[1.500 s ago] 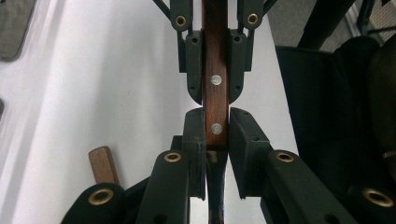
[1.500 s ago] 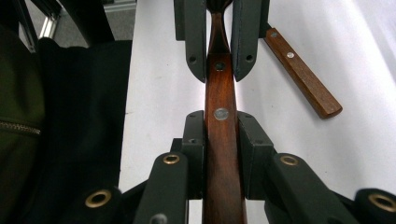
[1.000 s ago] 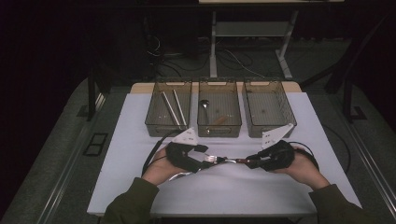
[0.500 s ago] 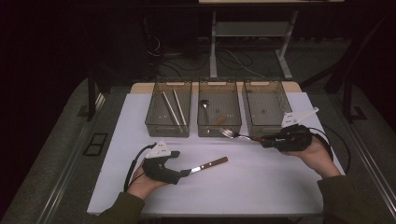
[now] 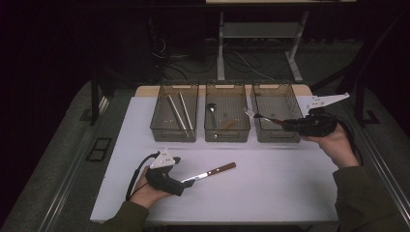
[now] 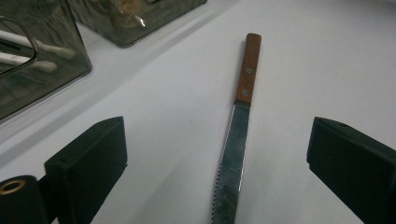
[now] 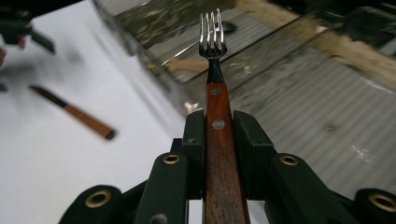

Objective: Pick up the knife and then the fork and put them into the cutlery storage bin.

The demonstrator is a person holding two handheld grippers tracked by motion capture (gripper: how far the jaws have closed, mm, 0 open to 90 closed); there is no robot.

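While the knife (image 5: 209, 173) lies flat on the white tabletop (image 5: 290, 193), the left gripper (image 5: 189, 182) sits low at its blade end, its jaws having just been opening and now standing wide to either side of the serrated blade without touching it. From the left gripper view the knife (image 6: 236, 140) runs straight away between the two black pads, its wooden handle at the far end, pointing toward the trays.

Over on the other side, the right gripper (image 5: 286, 125) is clamped on the wooden handle of a fork (image 5: 263, 117), holding it roughly level above the right tray (image 5: 275, 137), tines aimed toward the middle of the row. In the right gripper view the fork (image 7: 215, 93) stands straight out from between the closed pads, with the mesh floor of that tray beneath it.

Three clear trays sit side by side along the far edge of the tabletop. The left tray (image 5: 167, 135) holds two long pale rods, and the middle tray (image 5: 227, 137) holds a spoon (image 5: 211, 110) and something small and brownish I cannot make out.
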